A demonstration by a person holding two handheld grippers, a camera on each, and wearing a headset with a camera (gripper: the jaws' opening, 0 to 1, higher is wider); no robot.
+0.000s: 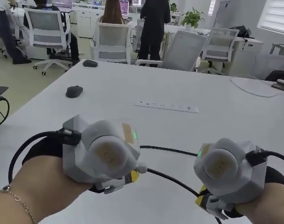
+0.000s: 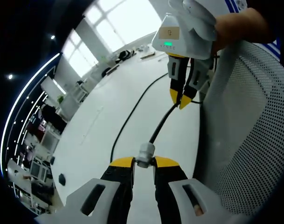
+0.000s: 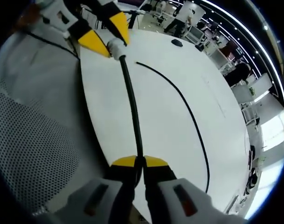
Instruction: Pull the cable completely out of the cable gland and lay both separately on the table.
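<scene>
While the left claw (image 2: 144, 163) clamps the gland (image 2: 145, 152) and the right claw (image 3: 138, 162) pinches the cable (image 3: 131, 102) further ahead, looks like nothing's pulled out yet, so basically everything's left.

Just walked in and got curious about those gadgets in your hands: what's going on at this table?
A person is working with a handheld gripper in each hand. The left gripper is clamped on a pale cable gland, and the right gripper is pinching the black cable a short way along. The stretch between them runs straight. The cable is not yet out of the gland, and more of it trails across the white table.
</scene>
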